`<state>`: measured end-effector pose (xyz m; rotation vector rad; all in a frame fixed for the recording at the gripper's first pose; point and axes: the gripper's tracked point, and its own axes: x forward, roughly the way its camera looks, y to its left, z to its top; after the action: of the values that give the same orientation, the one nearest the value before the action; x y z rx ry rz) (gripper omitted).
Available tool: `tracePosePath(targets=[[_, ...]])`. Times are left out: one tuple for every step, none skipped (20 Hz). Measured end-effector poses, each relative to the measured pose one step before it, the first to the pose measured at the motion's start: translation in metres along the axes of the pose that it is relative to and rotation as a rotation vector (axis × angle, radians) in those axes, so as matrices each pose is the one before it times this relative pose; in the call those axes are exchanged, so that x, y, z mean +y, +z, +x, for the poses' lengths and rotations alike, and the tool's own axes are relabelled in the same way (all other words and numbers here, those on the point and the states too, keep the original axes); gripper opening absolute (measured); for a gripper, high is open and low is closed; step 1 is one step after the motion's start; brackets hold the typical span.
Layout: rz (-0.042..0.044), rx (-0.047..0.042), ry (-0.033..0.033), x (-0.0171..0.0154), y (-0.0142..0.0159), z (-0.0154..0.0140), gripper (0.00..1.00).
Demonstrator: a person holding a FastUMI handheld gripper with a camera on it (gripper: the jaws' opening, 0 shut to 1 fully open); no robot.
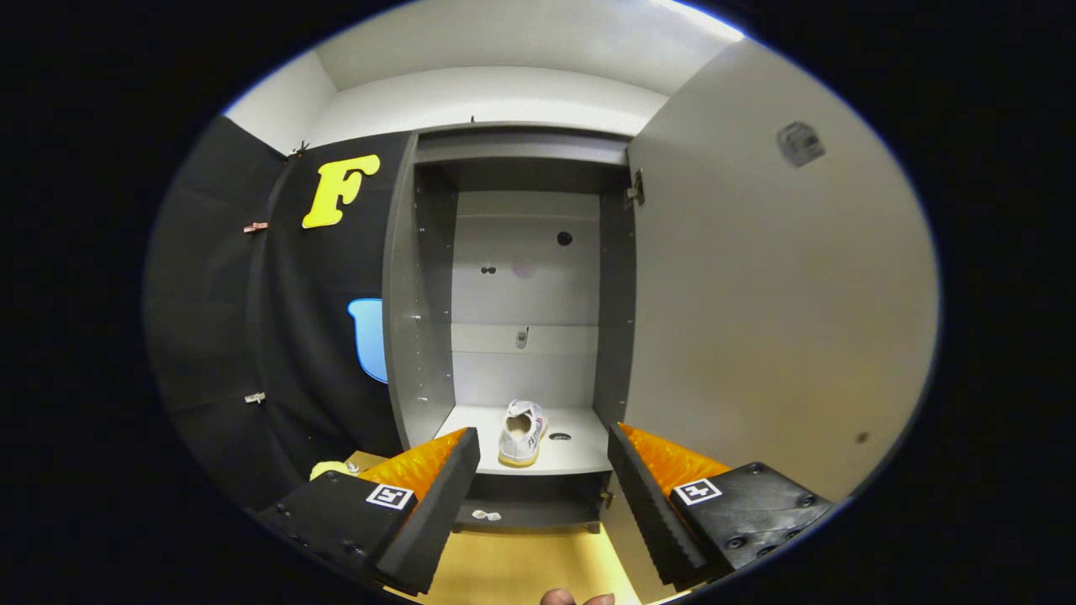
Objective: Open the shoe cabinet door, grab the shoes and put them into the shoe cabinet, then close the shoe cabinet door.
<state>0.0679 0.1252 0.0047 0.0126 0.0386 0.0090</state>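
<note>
Hand-held gripper [542, 496] was spread wide, fingers apart and grasping nothing, hovering over the pale wooden floor [513, 571] just short of the cabinet. Beyond the fingertips, one white low-top sneaker [522, 433] sat on the lower shelf [580, 449] of the tall grey shoe cabinet [525, 294], heel toward the camera. The flat grey cabinet door [756, 294] stood swung fully open at the right. Judged progress: door opened and a shoe placed, both done; whether another shoe remained outside could not be told; closing the door was left.
</note>
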Motion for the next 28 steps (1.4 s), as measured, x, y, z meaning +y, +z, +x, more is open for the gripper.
tracePosePath(targets=[[0.01088,-0.01132,0.00190,-0.00423,0.00782,-0.01662,0.96],[0.01871,-0.00930,0.00180,-0.00320,0.00573,-0.01783,0.96],[0.01103,-0.01086,-0.00759,-0.00743,0.00612,-0.01484,0.96],[0.00566,-0.01524,-0.01551,-0.01143,0.00629,-0.01280,0.96],[-0.00340,-0.01178,-0.01969,-0.01288,0.00537,-0.01105,0.97],[0.00350,-0.01482,-0.02245,-0.01302,0.00335,-0.00720,0.97],[0.00907,-0.01002,-0.02230,-0.01422,0.00253,-0.00943,0.97],[0.00593,0.00391,-0.02584,-0.01418,-0.00038,-0.00885,0.97],[0.00514,0.00512,-0.03394,-0.01827,-0.00201,-0.00679,0.97],[0.00497,0.00610,-0.03618,-0.01928,-0.00111,-0.00529,0.97],[0.00703,-0.00410,-0.03041,-0.01838,0.00166,-0.00453,0.97],[-0.00017,-0.00524,-0.03526,-0.01784,-0.00149,-0.00295,0.97],[-0.00597,0.01081,-0.03690,-0.02058,-0.00479,0.00117,0.97],[-0.00100,0.01989,-0.02963,-0.01666,-0.00800,0.00015,0.97],[-0.00077,0.01552,-0.02878,-0.01664,-0.00569,0.00337,0.98],[-0.00509,0.00912,-0.02417,-0.01343,-0.00343,0.00759,0.97],[-0.00841,0.00287,-0.02338,-0.01339,-0.00306,0.00813,0.97],[-0.01495,0.00616,-0.01972,-0.00959,-0.00465,0.01067,0.97],[-0.01591,0.00263,-0.02093,-0.00978,-0.00378,0.01168,0.96],[-0.00302,0.00953,-0.01363,-0.00750,-0.00385,0.00960,0.96],[0.00892,0.01281,-0.00383,-0.00424,-0.00362,0.01018,0.97],[0.01278,0.01429,0.00416,-0.00043,-0.00373,0.00597,0.97],[0.00753,0.00978,0.00255,0.00094,-0.00346,0.00690,0.97],[0.00156,0.00539,0.00845,0.00047,-0.00339,0.00500,0.97],[0.00432,0.00250,0.01263,0.00087,-0.00090,0.00317,0.97],[0.01304,0.00372,0.02228,0.00298,-0.00015,-0.00157,0.97],[0.00312,-0.00010,-0.00363,-0.00041,-0.00104,-0.00083,0.98],[-0.00114,-0.01362,-0.00227,-0.00266,0.00189,-0.00143,0.98]])
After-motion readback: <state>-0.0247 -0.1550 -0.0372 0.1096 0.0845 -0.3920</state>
